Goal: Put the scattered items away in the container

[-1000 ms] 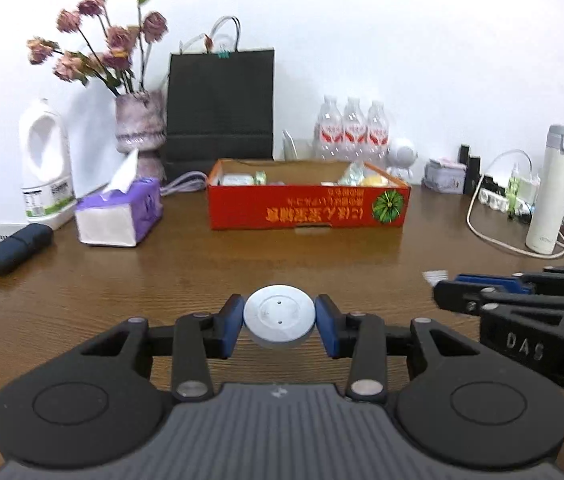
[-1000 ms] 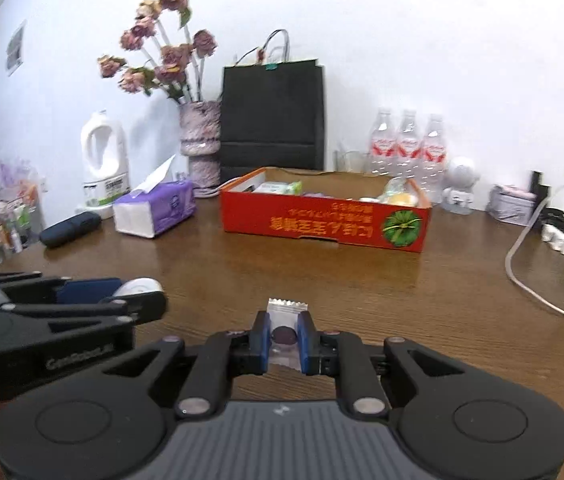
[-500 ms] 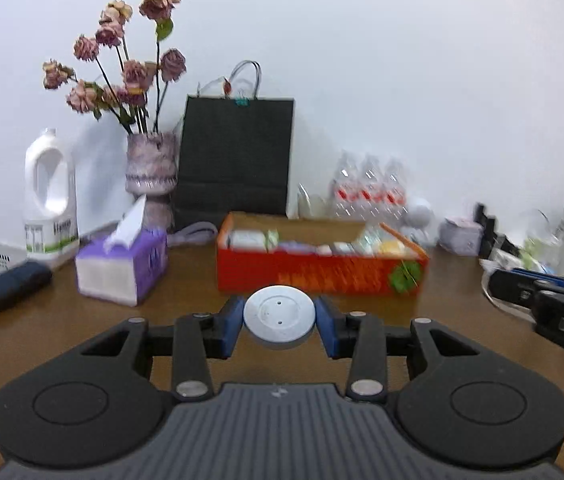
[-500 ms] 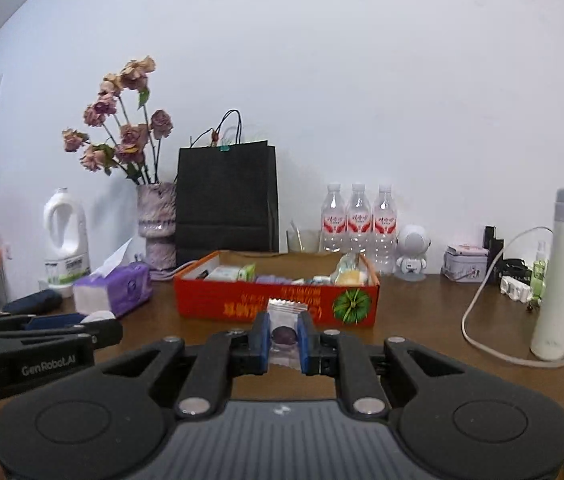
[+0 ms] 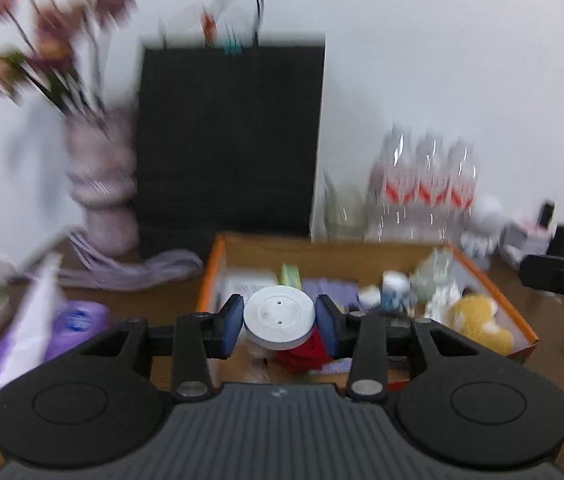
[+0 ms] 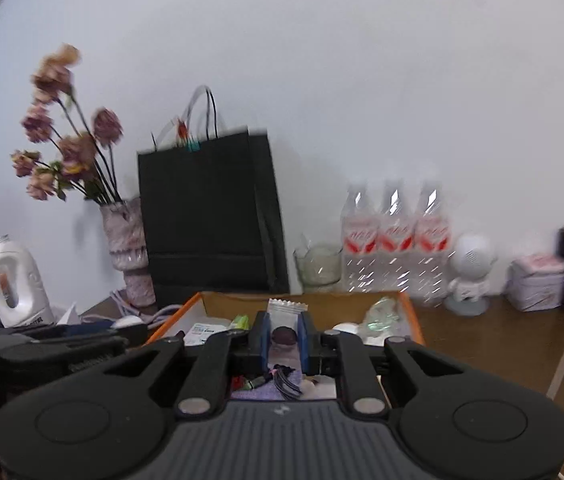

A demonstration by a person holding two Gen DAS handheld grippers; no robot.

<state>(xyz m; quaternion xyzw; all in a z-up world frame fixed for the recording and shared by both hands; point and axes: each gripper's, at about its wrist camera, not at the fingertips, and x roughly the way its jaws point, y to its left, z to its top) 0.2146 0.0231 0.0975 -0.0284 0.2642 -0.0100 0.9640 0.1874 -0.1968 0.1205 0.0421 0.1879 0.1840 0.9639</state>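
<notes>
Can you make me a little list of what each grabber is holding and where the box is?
left gripper: shut on a white round disc
right gripper: shut on a clear snack packet with a dark round piece inside
container: orange box, open top, below both grippers
in the box: yellow plush toy, red item, small packets
behind the box: black paper bag, three water bottles

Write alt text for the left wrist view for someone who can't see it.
The left hand-held gripper holds a round white disc over an orange box of small items, including a yellow plush toy. Behind stand a black paper bag, a blurred flower vase and water bottles.
</notes>
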